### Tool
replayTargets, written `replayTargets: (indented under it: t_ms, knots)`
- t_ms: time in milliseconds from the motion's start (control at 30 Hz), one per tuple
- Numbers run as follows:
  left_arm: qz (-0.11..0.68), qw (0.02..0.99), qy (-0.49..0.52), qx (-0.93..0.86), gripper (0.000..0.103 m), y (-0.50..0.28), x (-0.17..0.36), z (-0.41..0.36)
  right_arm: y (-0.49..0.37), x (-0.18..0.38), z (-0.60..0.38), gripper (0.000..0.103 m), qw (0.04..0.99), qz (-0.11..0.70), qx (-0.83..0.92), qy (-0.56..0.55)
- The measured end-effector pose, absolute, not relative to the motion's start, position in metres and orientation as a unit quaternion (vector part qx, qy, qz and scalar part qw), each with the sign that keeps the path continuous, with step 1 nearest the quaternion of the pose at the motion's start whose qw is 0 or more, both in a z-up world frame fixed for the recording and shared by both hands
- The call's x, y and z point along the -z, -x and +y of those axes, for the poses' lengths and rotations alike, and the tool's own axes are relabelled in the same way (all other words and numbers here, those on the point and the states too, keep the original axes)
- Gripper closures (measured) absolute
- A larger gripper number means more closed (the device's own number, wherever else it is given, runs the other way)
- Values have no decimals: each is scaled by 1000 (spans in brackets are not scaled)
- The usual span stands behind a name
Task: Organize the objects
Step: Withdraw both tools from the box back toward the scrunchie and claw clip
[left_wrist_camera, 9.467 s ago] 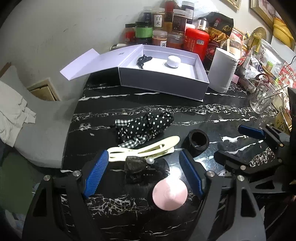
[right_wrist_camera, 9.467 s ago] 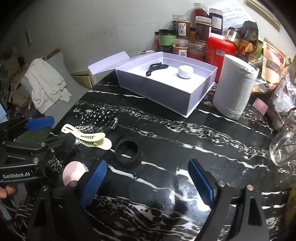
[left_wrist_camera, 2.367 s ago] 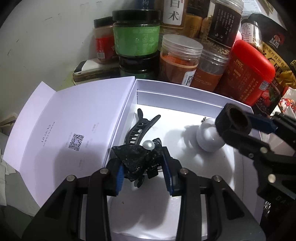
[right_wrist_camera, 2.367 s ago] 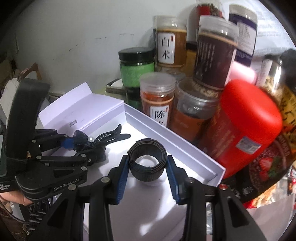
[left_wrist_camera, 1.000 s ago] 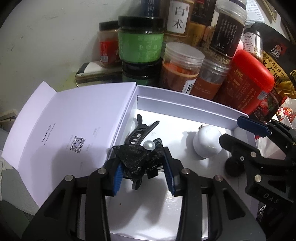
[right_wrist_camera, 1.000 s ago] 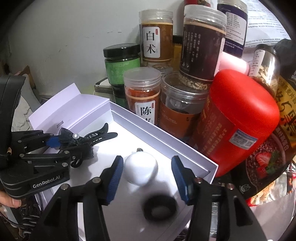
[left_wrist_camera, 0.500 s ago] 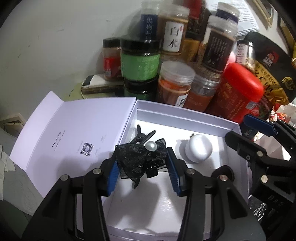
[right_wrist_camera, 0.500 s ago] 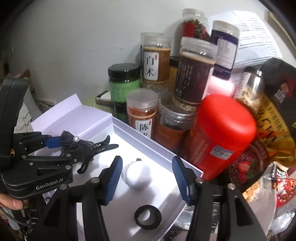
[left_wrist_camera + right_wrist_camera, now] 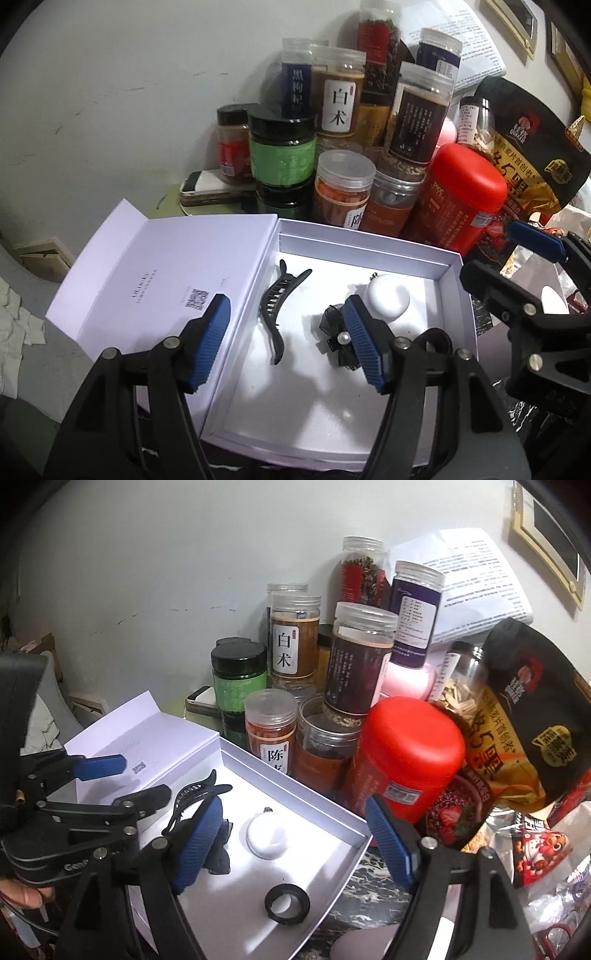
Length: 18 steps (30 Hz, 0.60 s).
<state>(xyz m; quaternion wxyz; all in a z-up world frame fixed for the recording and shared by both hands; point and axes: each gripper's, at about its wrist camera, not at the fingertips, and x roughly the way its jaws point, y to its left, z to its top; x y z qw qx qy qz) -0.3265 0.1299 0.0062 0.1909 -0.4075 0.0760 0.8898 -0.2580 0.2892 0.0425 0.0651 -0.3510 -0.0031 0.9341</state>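
A white box [image 9: 369,245] stands open with its lid [image 9: 166,277] folded out to the left. On its floor lie a black claw clip [image 9: 280,310], a black bow with a pearl [image 9: 334,332], a white round case [image 9: 388,302] and a black ring [image 9: 287,902]. My left gripper [image 9: 288,347] hovers above the box floor, jaws opening, with nothing between the pads; the bow lies loose by the right finger. My right gripper [image 9: 295,843] hangs over the box's right end, jaws opening and empty, above the white case [image 9: 266,836] and the ring.
Several jars, a green jar [image 9: 282,155], a red canister [image 9: 461,199] and a black snack bag [image 9: 528,147] crowd the wall right behind the box. A phone-like device [image 9: 207,188] lies behind the lid. Black marble table [image 9: 369,893] shows at the box's right corner.
The left gripper has let go of the bow, which now lies on the box floor. Both grippers have opened wider and risen away from the box.
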Motion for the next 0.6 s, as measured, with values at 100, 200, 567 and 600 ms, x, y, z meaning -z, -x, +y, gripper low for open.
replayTargets:
  t_ms: [100,200,567,600]
  knots:
    - [79,183,401,-894,36,320,-14,126,255,-45,289,22,62,4,-933,353]
    - [83,179,398,-896,35,311,-22,123,249,-49,287,22,57,7,-933,355]
    - [83,164,384,-905,33,274,-49,109,218,-69,276,22,54,3,-934,352]
    - [81,163,382,-906,33,271,-52,107,213,-71,274,22,53,4,-935,351]
